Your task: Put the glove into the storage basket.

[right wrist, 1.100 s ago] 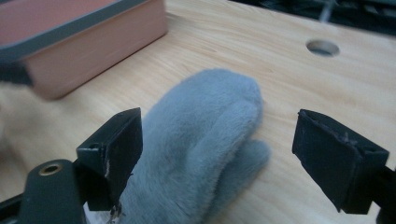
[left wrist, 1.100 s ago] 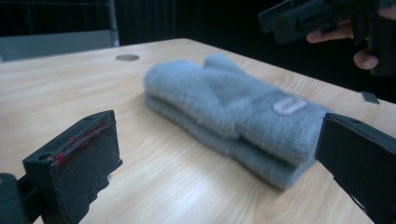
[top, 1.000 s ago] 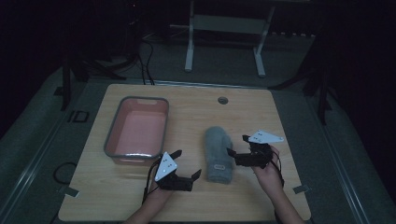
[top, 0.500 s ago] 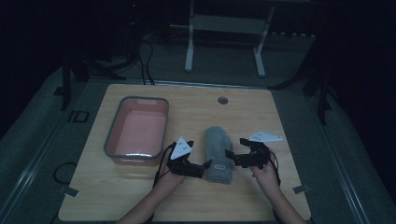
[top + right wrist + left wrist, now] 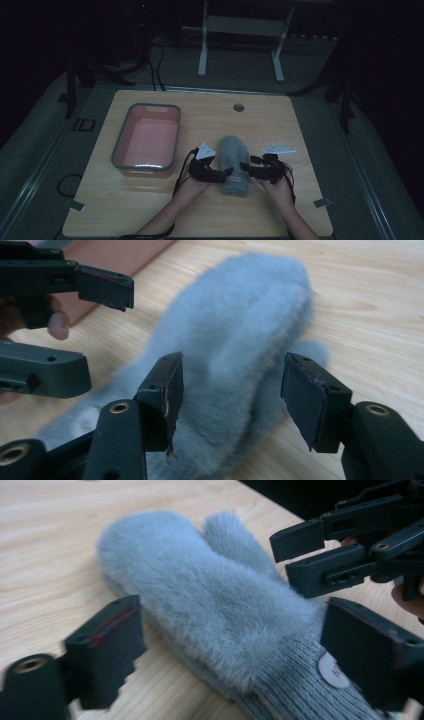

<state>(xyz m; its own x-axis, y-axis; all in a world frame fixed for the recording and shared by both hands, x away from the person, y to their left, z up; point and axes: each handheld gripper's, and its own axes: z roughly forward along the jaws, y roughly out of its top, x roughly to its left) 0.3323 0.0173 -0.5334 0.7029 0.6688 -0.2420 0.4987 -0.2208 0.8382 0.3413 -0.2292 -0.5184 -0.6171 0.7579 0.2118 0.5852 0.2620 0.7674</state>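
Both tongs are closing in on the grey mitten from either side, jaws straddling its cuff end but not pinching yet. Left gripper, right gripper. The mitten's flat on the table, with a pink tub to its left.
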